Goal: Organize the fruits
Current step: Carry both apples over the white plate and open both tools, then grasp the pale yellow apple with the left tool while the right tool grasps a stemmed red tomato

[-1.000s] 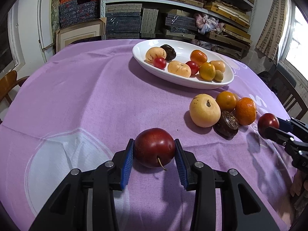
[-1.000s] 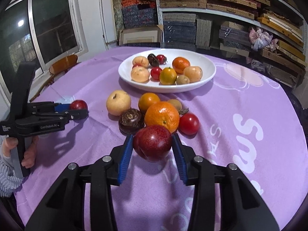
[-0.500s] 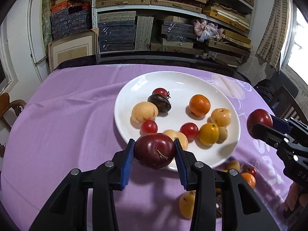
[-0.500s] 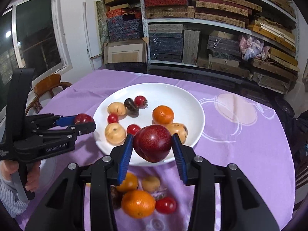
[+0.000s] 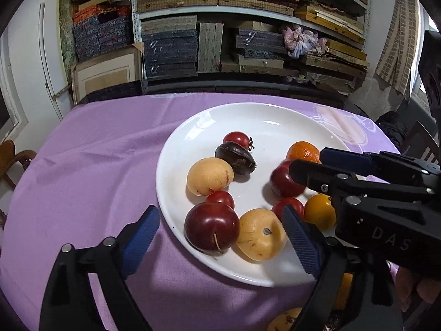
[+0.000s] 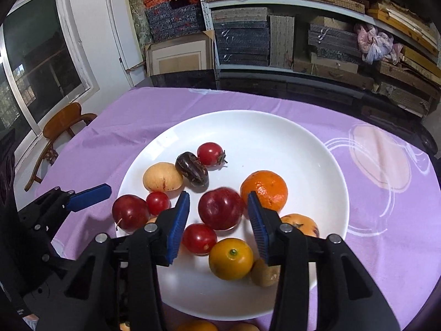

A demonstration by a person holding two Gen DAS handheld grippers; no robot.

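Plums sit free between both sets of blue pads. The left hand-held gripper (image 5: 220, 235) has its jaws spread wide, and a dark red plum (image 5: 211, 226) with a thin stem rests between them on the near edge of the white plate (image 5: 264, 121), touching neither pad. The right hand-held gripper (image 6: 217, 220) is likewise parted, with narrow gaps either side of a second red plum (image 6: 220, 208) that lies in the plate beside an orange mandarin (image 6: 264, 190).

Both plums look smooth and glossy, so they probably slip easily and roll on the shallow dish. They are likely light, firm outside but bruisable, so a gentle squeeze across the widest part, clear of the stem, seems the best hold.

Around them the plate carries small red tomatoes (image 6: 157, 202), a pale yellow pear-like fruit (image 6: 162, 177), a dark wrinkled fruit (image 6: 193, 172) and a yellow-orange citrus (image 6: 231, 259). Their round shapes suggest a nudge could set neighbours moving. More fruit shows off the plate, at the bottom of both views, on the tabletop, which is covered with a purple cloth (image 5: 96, 151).

In the left wrist view, the body of the right hand-held gripper shows the raised letters "DAS"; the rest is cut off. The cloth carries pale printed swirls (image 6: 380, 160), but no word is legible. The stacked boxes (image 6: 242, 41) on the shelves behind show marks too small to read.
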